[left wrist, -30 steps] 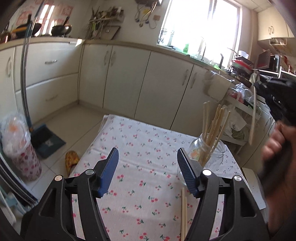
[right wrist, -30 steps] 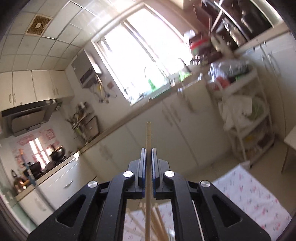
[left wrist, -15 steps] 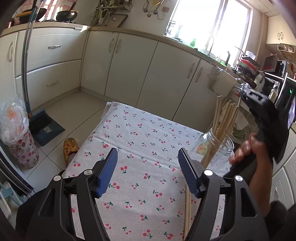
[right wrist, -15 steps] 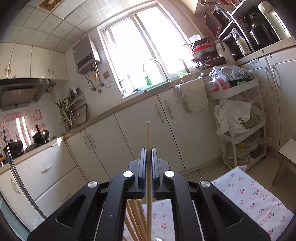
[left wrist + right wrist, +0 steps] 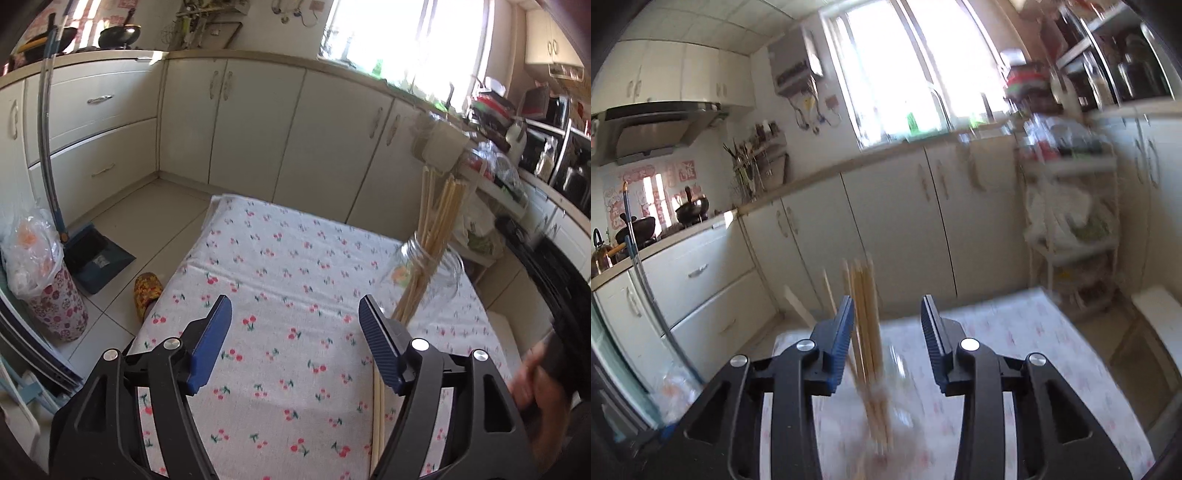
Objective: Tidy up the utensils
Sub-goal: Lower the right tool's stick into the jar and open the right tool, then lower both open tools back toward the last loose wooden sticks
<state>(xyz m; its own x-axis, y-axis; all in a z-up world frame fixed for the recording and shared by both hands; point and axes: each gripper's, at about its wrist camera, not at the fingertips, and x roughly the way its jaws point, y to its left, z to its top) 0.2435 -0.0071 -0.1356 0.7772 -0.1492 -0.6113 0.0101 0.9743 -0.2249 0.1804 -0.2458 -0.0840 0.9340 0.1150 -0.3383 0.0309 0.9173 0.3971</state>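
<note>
Cream kitchen cabinets and a bright window fill the background, and nearer the cameras a table (image 5: 280, 258) covered in a white cloth printed with red cherries takes up most of the left wrist view. On its right side stands a clear glass jar (image 5: 439, 273) holding a bundle of wooden chopsticks (image 5: 437, 221) that lean and fan out above its rim. Two more loose chopsticks (image 5: 377, 413) lie flat on the cloth at the near right, partly hidden behind the left gripper (image 5: 295, 325), whose blue-padded jaws stand wide apart over bare cloth, holding nothing. The right gripper (image 5: 886, 332) hovers above the jar with its jaws apart and empty, the bundle showing between them in a blurred picture. Half a second ago those jaws were clamped on a single upright chopstick; now they have opened and that chopstick appears to have dropped in among the others. Judging from this, most of the sorting is done, and the pair on the cloth remains to be picked up and placed in the jar.
</note>
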